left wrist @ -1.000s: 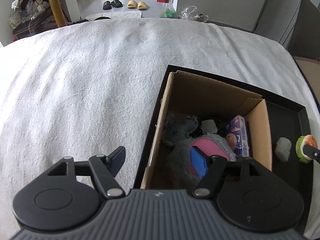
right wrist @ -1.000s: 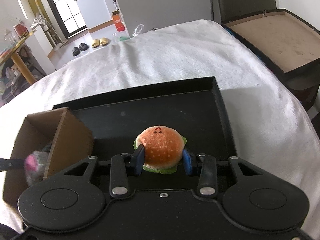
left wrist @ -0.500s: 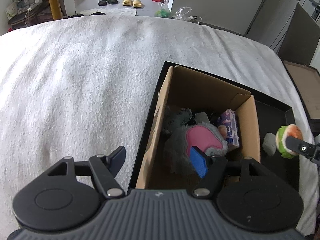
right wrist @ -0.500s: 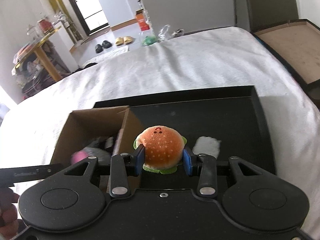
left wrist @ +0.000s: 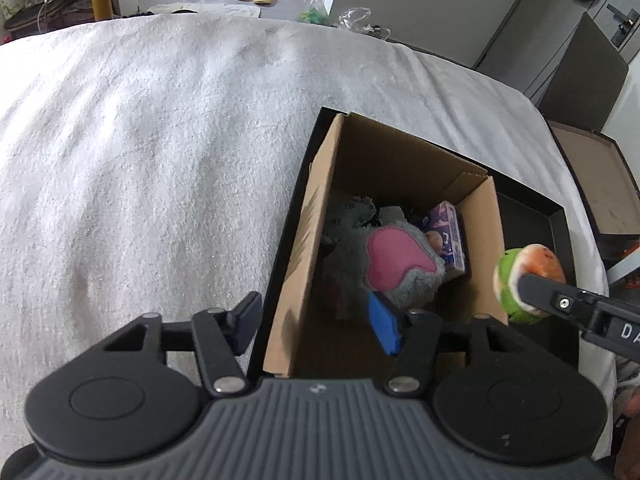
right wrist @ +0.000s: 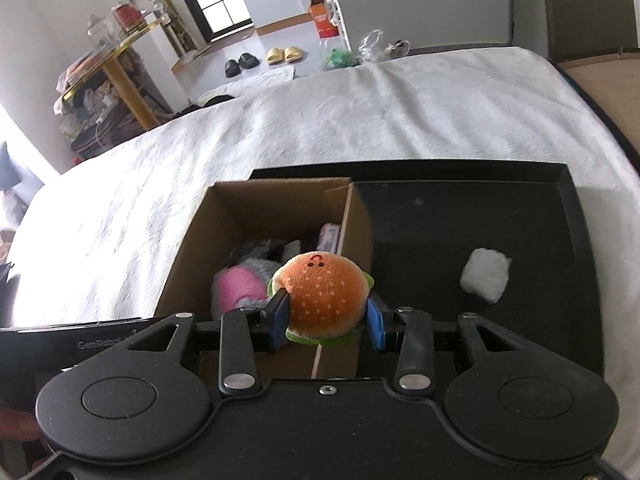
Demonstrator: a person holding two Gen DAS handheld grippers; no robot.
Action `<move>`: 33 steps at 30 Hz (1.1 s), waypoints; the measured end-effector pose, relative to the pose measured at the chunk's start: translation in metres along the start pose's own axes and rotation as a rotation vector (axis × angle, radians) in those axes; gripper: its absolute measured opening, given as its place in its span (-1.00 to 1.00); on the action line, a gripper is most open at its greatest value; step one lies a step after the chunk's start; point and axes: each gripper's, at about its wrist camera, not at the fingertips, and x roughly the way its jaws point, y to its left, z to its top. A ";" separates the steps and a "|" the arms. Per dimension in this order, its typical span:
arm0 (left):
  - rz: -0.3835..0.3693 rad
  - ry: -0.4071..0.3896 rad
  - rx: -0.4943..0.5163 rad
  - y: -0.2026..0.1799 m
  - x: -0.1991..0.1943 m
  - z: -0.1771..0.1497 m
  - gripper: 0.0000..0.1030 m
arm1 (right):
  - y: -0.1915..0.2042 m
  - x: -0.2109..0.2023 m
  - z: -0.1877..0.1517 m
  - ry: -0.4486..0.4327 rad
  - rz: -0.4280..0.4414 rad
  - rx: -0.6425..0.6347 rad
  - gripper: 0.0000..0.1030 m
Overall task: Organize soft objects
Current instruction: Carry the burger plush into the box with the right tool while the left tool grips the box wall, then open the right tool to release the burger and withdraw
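Note:
My right gripper (right wrist: pixel 326 322) is shut on an orange plush burger (right wrist: pixel 322 294) and holds it above the right wall of an open cardboard box (right wrist: pixel 224 216). The burger also shows in the left wrist view (left wrist: pixel 528 280) at the box's right side. The box (left wrist: pixel 316 220) stands in a black tray (right wrist: pixel 520 208) and holds a grey and pink plush (left wrist: pixel 396 264) and a purple packet (left wrist: pixel 446 232). My left gripper (left wrist: pixel 316 320) is open and empty, straddling the box's near left wall. A white fluffy piece (right wrist: pixel 484 274) lies in the tray.
The tray sits on a white blanket (left wrist: pixel 140 140) over a bed. A brown-lined dark tray (left wrist: pixel 596 184) lies off the right edge. Slippers (right wrist: pixel 284 54) and a cluttered wooden table (right wrist: pixel 112 68) stand on the floor beyond.
My right gripper has carried the burger left from over the tray to the box's right wall. My left gripper has risen and pulled back slightly, still open.

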 end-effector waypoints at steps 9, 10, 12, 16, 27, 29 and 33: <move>-0.014 0.037 -0.002 0.007 0.004 -0.007 -0.37 | 0.022 0.003 -0.008 0.029 0.016 -0.019 -0.22; -0.013 0.039 0.000 0.008 0.004 -0.008 -0.41 | 0.023 0.003 -0.009 0.033 0.017 -0.019 -0.21; -0.012 0.042 0.004 0.009 0.004 -0.010 -0.52 | 0.025 0.005 -0.011 0.043 0.024 -0.019 -0.13; 0.000 0.051 0.016 0.011 0.007 -0.015 -0.77 | 0.029 0.008 -0.015 0.055 0.018 -0.030 0.01; 0.011 0.059 0.042 0.014 0.005 -0.017 -0.71 | 0.001 -0.001 -0.018 0.029 -0.032 0.012 0.01; 0.013 0.053 0.043 0.011 0.004 -0.015 -0.70 | -0.006 -0.002 -0.019 0.027 -0.041 0.016 0.01; 0.019 0.050 0.047 0.006 0.003 -0.010 -0.59 | -0.018 -0.002 -0.020 0.023 -0.054 0.032 0.01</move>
